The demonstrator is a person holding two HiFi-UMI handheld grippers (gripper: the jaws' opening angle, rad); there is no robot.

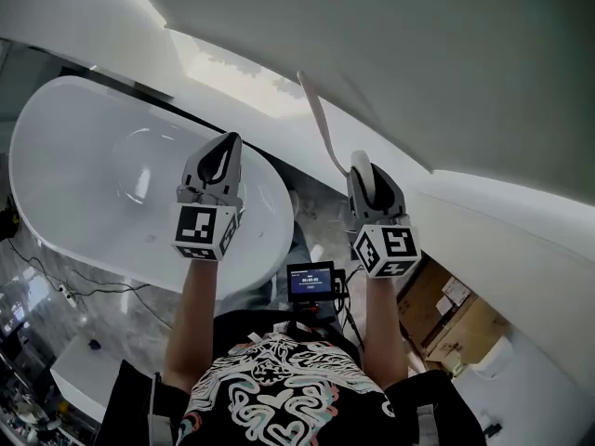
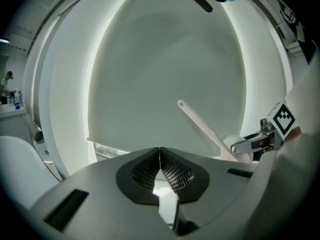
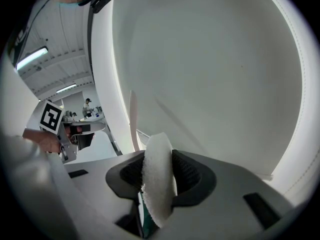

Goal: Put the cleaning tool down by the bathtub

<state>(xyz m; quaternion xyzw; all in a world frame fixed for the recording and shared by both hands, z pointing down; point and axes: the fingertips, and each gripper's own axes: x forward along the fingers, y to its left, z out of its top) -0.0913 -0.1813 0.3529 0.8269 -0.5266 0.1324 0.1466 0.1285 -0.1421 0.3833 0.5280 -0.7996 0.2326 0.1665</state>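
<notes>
The cleaning tool is a white pad [image 3: 157, 176] on a long pale handle [image 1: 321, 124]. My right gripper [image 1: 364, 173] is shut on the pad, held edge-on between the jaws, and the handle [image 3: 134, 121] sticks up and away toward the white wall. In the left gripper view the handle [image 2: 200, 126] slants up from the right gripper [image 2: 255, 144]. My left gripper [image 1: 221, 161] hangs over the right end of the white bathtub [image 1: 84, 147], its jaws shut with nothing between them [image 2: 159, 156].
A white wall panel [image 1: 418, 54] rises close ahead. Marble floor [image 1: 321, 216] shows between the tub and the wall. Cardboard boxes [image 1: 451, 314] stand at the right, cables [image 1: 65, 286] lie on the floor at the left, and a small screen [image 1: 310, 280] hangs at the person's chest.
</notes>
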